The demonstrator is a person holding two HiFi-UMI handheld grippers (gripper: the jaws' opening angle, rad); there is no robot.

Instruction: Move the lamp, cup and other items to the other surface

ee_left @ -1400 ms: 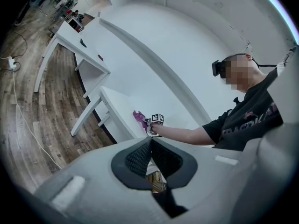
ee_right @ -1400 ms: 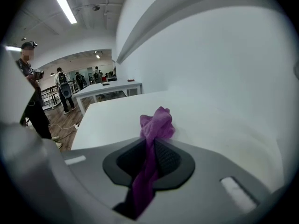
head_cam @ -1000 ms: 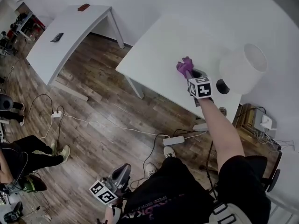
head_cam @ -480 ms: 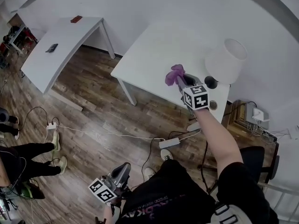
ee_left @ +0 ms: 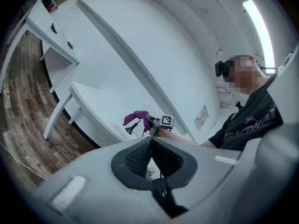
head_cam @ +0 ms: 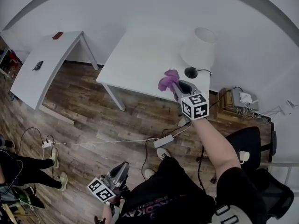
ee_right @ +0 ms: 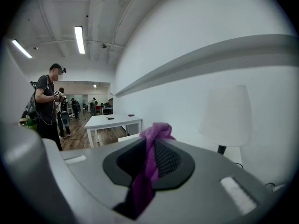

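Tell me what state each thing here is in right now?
purple cloth: bunched, clamped in the right gripper.
right gripper: shut on the purple cloth.
left gripper: shut, empty.
lamp: upright on the table.

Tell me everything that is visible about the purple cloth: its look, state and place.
The purple cloth looks soft and fuzzy. It is bunched up and pinched between the jaws of the right gripper: one end bulges out in front, the rest trails back between them. It is held off the white table, near its front edge; only the gripper touches it.
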